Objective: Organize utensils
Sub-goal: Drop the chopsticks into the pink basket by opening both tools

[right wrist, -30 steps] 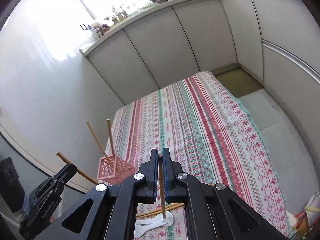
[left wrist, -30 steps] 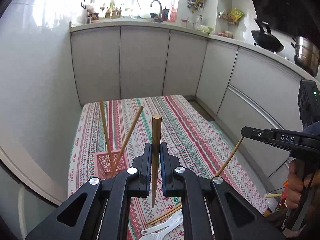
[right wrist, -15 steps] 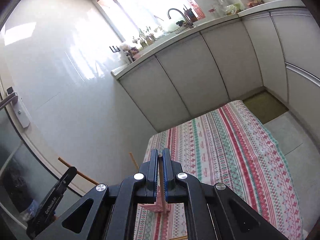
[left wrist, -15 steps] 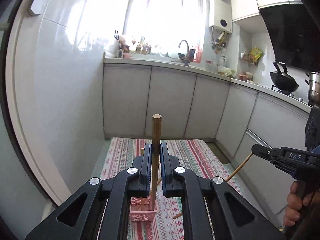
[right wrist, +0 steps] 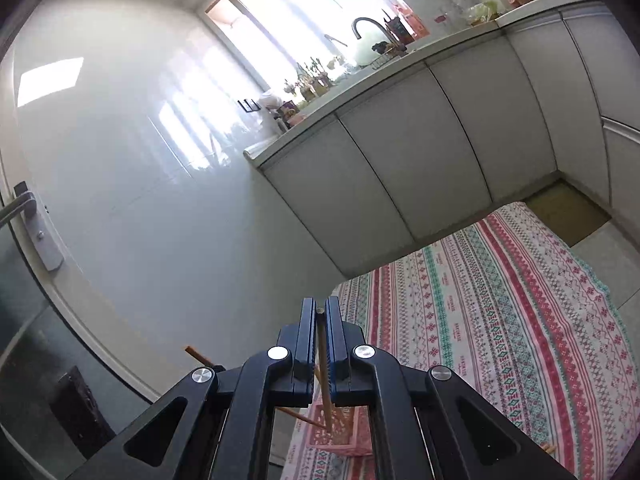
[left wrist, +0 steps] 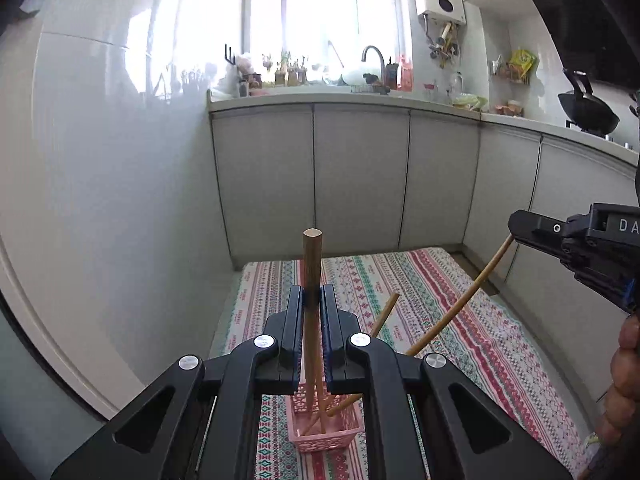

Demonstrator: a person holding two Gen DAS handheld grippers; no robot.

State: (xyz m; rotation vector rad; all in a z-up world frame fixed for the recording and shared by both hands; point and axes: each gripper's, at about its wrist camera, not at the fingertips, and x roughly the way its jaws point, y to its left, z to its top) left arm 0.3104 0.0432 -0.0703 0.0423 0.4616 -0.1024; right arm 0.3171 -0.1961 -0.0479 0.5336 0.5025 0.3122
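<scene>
My left gripper (left wrist: 312, 294) is shut on a brown chopstick (left wrist: 312, 256), held upright with its lower end inside the pink mesh basket (left wrist: 326, 436) on the striped cloth. My right gripper (right wrist: 320, 314) is shut on a thin chopstick (right wrist: 323, 368) whose tip reaches into the same basket (right wrist: 340, 432). In the left wrist view the right gripper (left wrist: 532, 230) is at the right, its chopstick (left wrist: 460, 312) slanting down into the basket. Another chopstick (left wrist: 384, 316) leans in the basket.
The striped tablecloth (left wrist: 440, 304) covers a low table beside a white wall (left wrist: 120, 200). Grey kitchen cabinets (left wrist: 360, 176) stand behind it, with a sink and a wok on the counter. A person's hand (left wrist: 624, 384) holds the right gripper.
Both grippers have tilted up and moved over the pink basket. The ends of both held chopsticks now reach down into it. The spoons on the cloth have left the view.
</scene>
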